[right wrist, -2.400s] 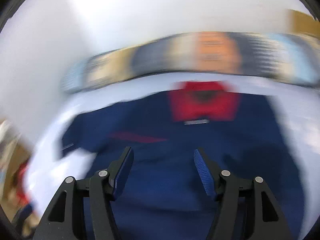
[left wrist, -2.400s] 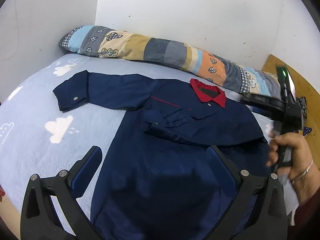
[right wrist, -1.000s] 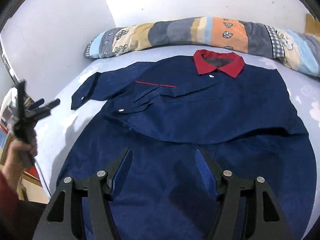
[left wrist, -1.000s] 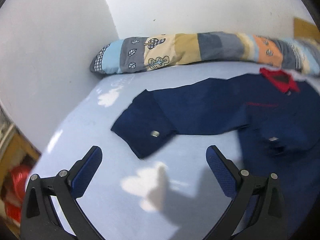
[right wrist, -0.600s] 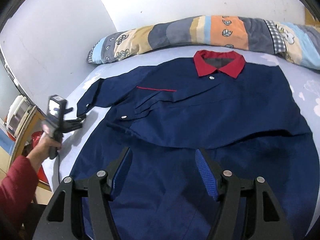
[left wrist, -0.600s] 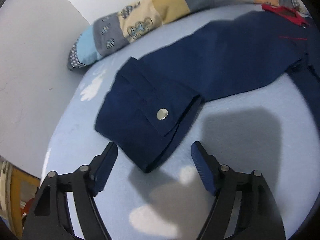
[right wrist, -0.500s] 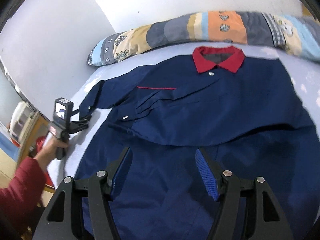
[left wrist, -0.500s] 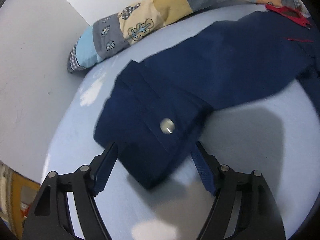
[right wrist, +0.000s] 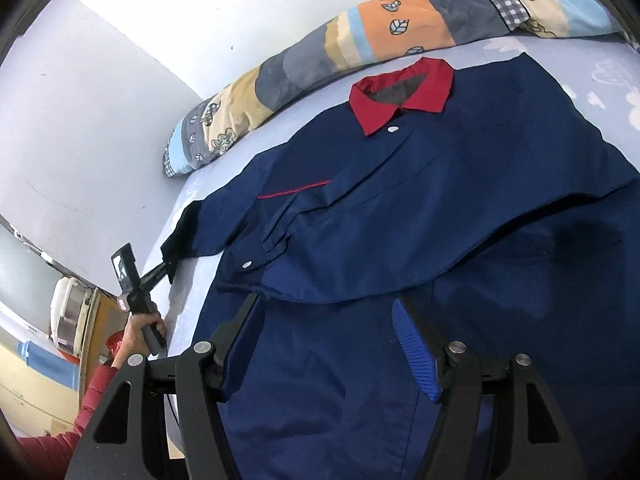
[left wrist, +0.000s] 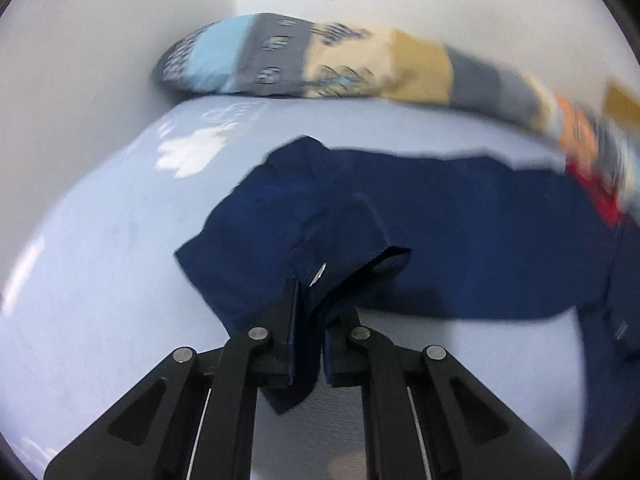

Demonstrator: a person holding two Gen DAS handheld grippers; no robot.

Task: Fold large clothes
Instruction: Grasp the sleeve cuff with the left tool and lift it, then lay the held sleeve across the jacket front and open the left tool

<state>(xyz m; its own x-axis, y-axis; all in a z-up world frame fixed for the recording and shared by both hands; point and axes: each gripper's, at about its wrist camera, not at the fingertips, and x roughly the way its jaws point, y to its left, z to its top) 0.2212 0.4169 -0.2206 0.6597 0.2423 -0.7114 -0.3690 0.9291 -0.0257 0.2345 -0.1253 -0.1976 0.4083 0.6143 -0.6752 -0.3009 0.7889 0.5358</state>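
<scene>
Now the jacket point(right wrist: 420, 208) lies spread on the bed point(left wrist: 88, 288), and its sleeve cuff point(left wrist: 296, 248), flat on the sheet half a second ago, is pinched and lifted in the left gripper point(left wrist: 308, 344), whose jaws have closed from wide. That sleeve looks ready to fold across the body. The right gripper point(right wrist: 324, 344) hovers wide over the lower half, holding nothing. A patchwork bolster point(right wrist: 360, 36) lines the wall. No readable writing shows.
</scene>
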